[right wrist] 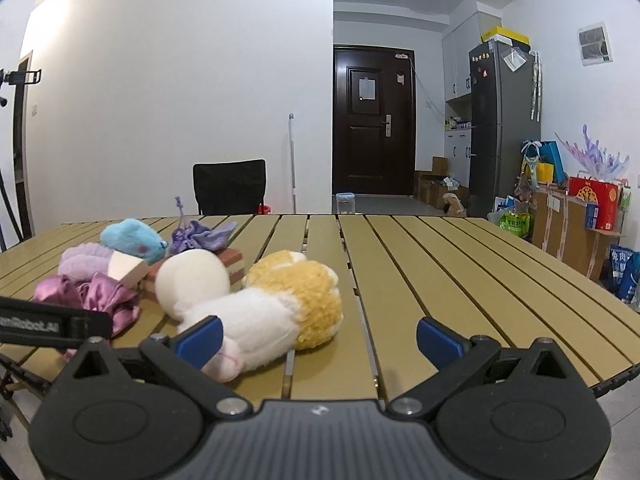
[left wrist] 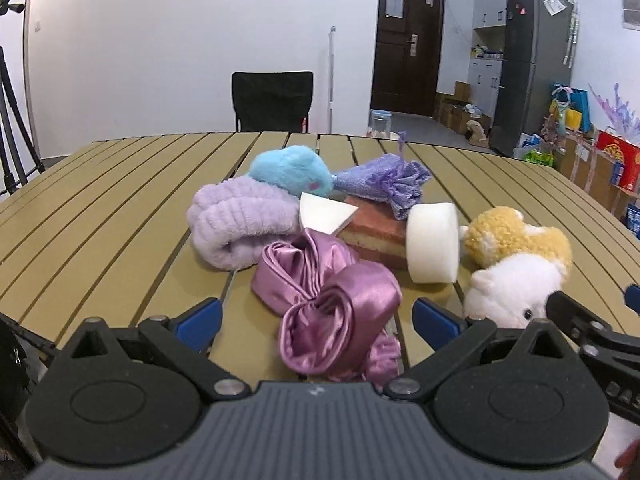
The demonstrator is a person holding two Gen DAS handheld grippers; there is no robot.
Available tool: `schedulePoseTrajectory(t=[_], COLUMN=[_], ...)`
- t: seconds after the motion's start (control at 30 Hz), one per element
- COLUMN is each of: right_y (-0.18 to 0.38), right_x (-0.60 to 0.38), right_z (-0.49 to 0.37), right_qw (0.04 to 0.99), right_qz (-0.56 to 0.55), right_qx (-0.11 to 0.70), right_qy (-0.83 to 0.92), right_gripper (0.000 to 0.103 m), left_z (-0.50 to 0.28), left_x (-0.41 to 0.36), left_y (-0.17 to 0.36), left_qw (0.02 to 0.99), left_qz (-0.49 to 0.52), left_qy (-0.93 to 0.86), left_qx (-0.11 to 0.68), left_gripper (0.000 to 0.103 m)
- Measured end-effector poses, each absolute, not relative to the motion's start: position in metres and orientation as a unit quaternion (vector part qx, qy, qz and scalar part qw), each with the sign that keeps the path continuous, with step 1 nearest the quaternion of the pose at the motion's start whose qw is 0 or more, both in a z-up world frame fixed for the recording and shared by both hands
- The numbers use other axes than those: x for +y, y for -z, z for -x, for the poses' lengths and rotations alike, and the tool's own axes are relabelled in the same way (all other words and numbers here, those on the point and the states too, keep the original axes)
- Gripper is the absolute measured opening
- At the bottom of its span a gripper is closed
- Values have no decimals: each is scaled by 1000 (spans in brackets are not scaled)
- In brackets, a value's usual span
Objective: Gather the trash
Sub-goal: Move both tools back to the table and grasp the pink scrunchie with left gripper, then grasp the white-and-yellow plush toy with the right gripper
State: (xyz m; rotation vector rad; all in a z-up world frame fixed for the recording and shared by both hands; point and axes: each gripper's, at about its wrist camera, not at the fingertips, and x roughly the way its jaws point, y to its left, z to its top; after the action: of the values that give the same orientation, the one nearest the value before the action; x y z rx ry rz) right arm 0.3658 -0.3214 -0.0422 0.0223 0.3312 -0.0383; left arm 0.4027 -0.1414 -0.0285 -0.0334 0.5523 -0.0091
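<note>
From the left wrist camera, the left gripper (left wrist: 316, 316) hangs over the table's near edge with its jaws spread wide and nothing between them except the pink satin cloth (left wrist: 328, 304) lying on the slats ahead. Behind it, a heap sits around the middle of the table (left wrist: 100, 208): a lilac fluffy towel (left wrist: 236, 228), a blue plush (left wrist: 292, 170), a purple knitted cloth (left wrist: 384, 182), a layered brick-coloured sponge (left wrist: 376, 232), a white triangular piece (left wrist: 324, 212) and a white foam cylinder (left wrist: 432, 242). A yellow-and-white plush toy (left wrist: 516, 264) lies to the right, towards the near edge.

From the right wrist camera, the right gripper (right wrist: 320, 338) is likewise wide apart and empty, with the plush toy just ahead of its left finger (whether they touch is hard to tell). The table's right half is bare.

No bin or bag shows in either view, and nothing looks gathered yet; I judge the collecting hardly begun, every item left to pick.
</note>
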Motion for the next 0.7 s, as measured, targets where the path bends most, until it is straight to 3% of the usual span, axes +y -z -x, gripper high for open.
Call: schedulePoseTrajectory(t=[0.1, 0.17, 0.33, 0.47, 0.7], right_y=[43, 43, 44, 45, 40], right_x=[-322, -322, -323, -321, -316], right_z=[-368, -368, -368, -368, -368], right_qw=[986, 986, 986, 985, 986], right_qz=[-17, -16, -25, -30, -48], right_qx=[167, 167, 165, 166, 160], right_qy=[21, 21, 23, 19, 10], right_gripper=[103, 103, 103, 103, 103], left_z=[-413, -417, -421, -419, -405], left_x=[-141, -140, -136, -134, -123], left_y=[34, 37, 40, 41, 31], left_qw=[960, 958, 955, 956, 962], left_qz=[21, 24, 38, 38, 36], left_qy=[4, 4, 13, 18, 19], left_qx=[280, 285, 294, 290, 269], left_gripper=[94, 73, 61, 39, 35])
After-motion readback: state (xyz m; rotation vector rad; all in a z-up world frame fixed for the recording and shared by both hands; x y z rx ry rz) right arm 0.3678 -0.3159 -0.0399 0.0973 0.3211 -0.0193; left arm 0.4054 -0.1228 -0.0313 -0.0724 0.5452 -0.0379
